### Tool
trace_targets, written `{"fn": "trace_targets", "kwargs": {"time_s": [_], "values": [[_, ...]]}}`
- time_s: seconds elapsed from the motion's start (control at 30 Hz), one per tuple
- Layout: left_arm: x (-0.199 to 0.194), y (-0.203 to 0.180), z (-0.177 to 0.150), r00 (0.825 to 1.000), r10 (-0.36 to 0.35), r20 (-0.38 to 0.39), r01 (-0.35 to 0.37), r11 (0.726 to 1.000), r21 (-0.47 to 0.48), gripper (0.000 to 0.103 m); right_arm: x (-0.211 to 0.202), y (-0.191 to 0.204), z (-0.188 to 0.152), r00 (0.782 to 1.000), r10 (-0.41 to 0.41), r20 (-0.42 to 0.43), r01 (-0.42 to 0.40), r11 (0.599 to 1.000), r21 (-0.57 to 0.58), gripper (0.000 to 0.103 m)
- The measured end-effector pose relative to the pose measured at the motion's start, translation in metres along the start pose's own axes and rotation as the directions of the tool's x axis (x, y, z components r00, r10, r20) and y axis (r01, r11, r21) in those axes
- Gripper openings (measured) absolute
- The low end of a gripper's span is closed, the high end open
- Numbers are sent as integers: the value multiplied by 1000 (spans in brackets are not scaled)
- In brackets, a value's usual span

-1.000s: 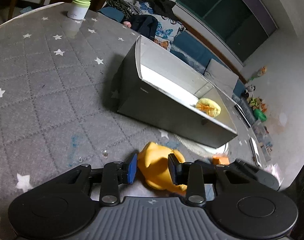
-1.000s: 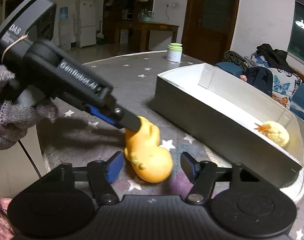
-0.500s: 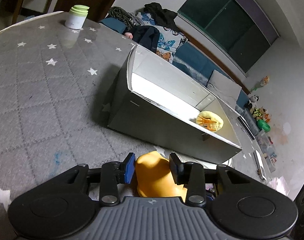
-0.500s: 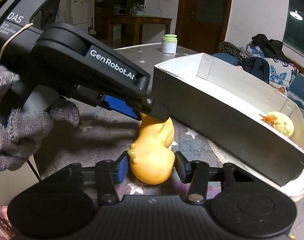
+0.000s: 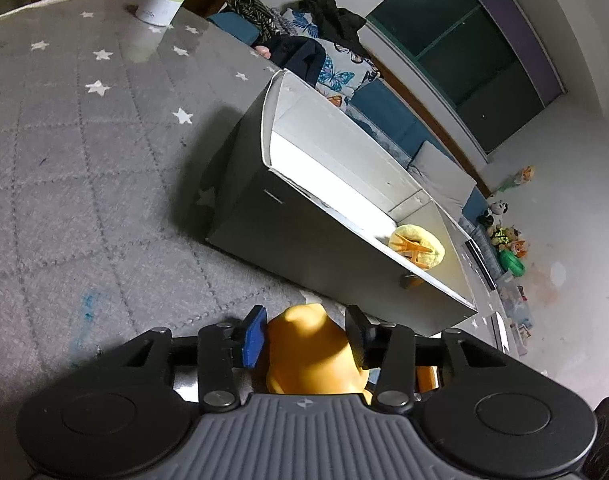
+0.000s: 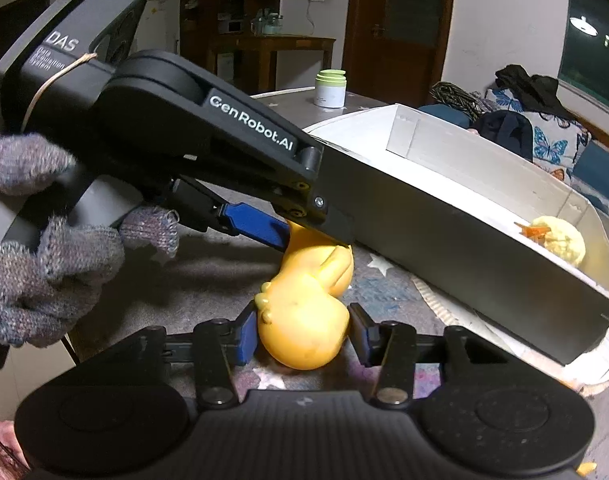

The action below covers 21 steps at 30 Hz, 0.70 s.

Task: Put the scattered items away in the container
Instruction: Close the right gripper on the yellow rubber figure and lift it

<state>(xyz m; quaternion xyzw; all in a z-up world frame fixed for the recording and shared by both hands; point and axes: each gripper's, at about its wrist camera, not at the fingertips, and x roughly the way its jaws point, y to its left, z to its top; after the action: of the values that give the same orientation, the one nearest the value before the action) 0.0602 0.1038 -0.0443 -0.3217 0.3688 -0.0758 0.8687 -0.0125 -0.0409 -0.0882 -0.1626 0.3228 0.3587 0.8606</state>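
Note:
A yellow rubber duck [image 6: 304, 320] lies on the grey star-patterned table in front of the grey box [image 6: 464, 240]. My right gripper [image 6: 302, 336] is closing on the duck's body, and both pads touch its sides. My left gripper [image 5: 306, 336] reaches in from the left, its jaws opening with the duck's head [image 5: 304, 344] between them. In the right wrist view its blue finger [image 6: 256, 226] lies beside the duck's head. The box [image 5: 304, 232] is white inside and holds a yellow plush ball [image 5: 418, 242] with an orange piece on it.
A white jar with a green lid [image 5: 162, 0] stands at the far table edge. A gloved hand [image 6: 44, 260] holds the left gripper. Beyond the table is a blue sofa with clothes [image 5: 324, 60]. Toys lie on the floor [image 5: 508, 248].
The left gripper slid forward over the duck and its jaws widened. The right gripper's jaws narrowed from well apart until they touch the duck's body.

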Motion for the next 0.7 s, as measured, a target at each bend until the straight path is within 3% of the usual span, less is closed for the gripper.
{"fn": "trace_targets", "kwargs": {"time_s": [0.2, 0.7], "values": [[-10, -8, -1, 1000, -9, 14, 9, 1000, 12, 38, -7, 1, -4, 1000, 5, 6, -5, 1000, 11, 46], [-25, -59, 22, 995, -70, 76, 62, 993, 96, 37, -48, -17, 11, 991, -49, 122, 43, 998, 54, 46]]}}
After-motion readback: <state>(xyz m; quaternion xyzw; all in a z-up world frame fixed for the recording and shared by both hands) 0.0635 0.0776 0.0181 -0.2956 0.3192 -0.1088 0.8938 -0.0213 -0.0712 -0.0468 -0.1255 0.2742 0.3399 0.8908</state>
